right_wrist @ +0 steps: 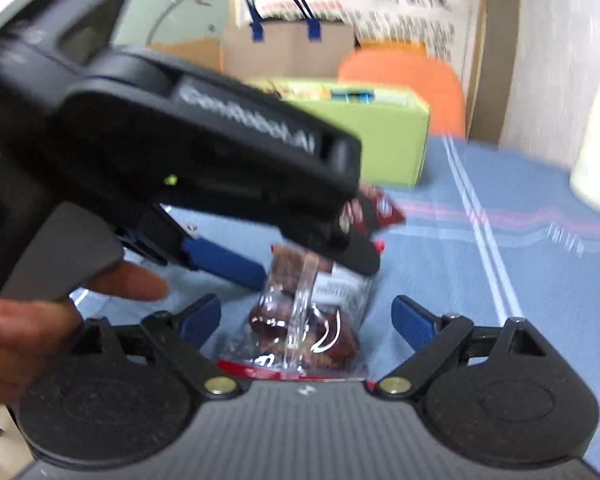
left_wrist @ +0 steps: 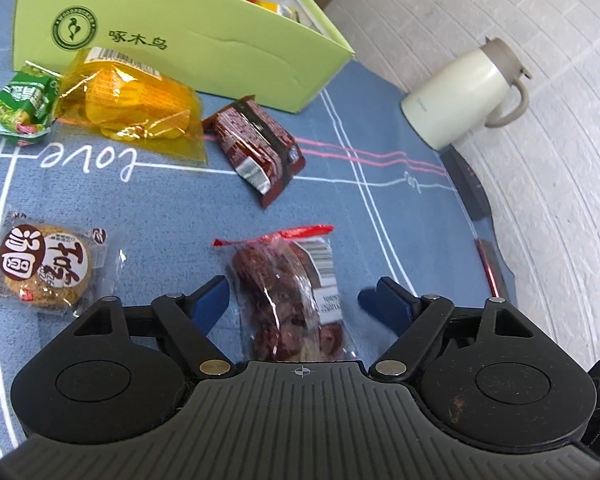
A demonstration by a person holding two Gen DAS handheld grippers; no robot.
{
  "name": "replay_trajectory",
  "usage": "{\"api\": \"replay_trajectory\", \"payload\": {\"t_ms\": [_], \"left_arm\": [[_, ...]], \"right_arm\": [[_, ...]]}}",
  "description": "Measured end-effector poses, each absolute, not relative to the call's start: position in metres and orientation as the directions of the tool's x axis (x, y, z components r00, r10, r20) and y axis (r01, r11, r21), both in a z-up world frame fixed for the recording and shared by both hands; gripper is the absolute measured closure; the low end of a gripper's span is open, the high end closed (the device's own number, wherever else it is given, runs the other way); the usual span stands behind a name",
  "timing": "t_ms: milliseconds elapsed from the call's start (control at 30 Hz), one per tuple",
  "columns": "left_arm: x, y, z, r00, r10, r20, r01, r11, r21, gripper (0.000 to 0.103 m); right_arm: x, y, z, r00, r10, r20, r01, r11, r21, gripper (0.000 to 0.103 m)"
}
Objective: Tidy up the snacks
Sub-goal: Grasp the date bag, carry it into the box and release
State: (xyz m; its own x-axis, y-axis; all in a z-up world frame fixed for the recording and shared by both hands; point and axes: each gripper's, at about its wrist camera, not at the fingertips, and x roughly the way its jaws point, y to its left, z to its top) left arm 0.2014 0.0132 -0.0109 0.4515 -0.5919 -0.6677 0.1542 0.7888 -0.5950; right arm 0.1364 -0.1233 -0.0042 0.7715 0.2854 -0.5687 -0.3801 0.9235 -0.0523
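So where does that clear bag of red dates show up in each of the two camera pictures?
Left wrist view: the bag of red dates lies bottom centre, between the open left gripper fingers.
Right wrist view: the same bag sits bottom centre, between the open right gripper fingers.
Shared landmark: the green box behind it.

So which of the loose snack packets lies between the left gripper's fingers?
The clear red-sealed packet of dried red dates; it sits between the open left gripper fingers, while the other four packets lie farther off.

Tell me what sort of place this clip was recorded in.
Probably a home or small office room: a table under a blue printed tablecloth, a cream thermos jug by a white brick-pattern wall, and an orange chair with paper bags behind.
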Motion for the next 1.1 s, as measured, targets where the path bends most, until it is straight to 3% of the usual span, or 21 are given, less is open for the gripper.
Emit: {"api": "replay_trajectory", "payload": {"t_ms": [167,200,267,333,567,833,1100], "left_arm": [[0.199,0.008,-0.014,0.429,-0.598,-0.676,0.181,0.791,-0.585,0.046],[0.197,0.009,-0.014,0.438,-0.596,-0.673,0.184,0.792,-0.582,0.049],[0.193,0.008,-0.014,0.460,-0.568,-0.682,0.177,0.812,-0.556,0.066],[0.190,0.011,-0.012,0.465,-0.575,-0.674,0.160,0.803,-0.574,0.069],[0.191,0.010,0.033,0.538,-0.603,-0.589,0.218,0.774,-0.594,0.069],[0.267,0.015,0.088,0.647,-0.569,-0.508,0.223,0.778,-0.587,0.069],[0.384,0.029,0.094,0.675,-0.489,-0.553,0.147,0.823,-0.548,0.069]], "right_arm": [[0.147,-0.123,-0.018,0.725,0.321,-0.609,-0.394,0.919,0.014,0.013],[0.145,-0.122,-0.018,0.728,0.319,-0.607,-0.400,0.916,0.002,0.016],[0.139,-0.124,-0.016,0.726,0.340,-0.597,-0.411,0.912,0.020,0.026],[0.136,-0.130,-0.010,0.727,0.353,-0.589,-0.412,0.911,0.038,0.029],[0.135,-0.134,0.032,0.802,0.333,-0.495,-0.407,0.912,-0.047,0.028],[0.207,-0.119,0.081,0.860,0.347,-0.375,-0.435,0.882,-0.183,0.023],[0.330,-0.115,0.078,0.793,0.442,-0.419,-0.518,0.851,-0.083,0.024]]}}
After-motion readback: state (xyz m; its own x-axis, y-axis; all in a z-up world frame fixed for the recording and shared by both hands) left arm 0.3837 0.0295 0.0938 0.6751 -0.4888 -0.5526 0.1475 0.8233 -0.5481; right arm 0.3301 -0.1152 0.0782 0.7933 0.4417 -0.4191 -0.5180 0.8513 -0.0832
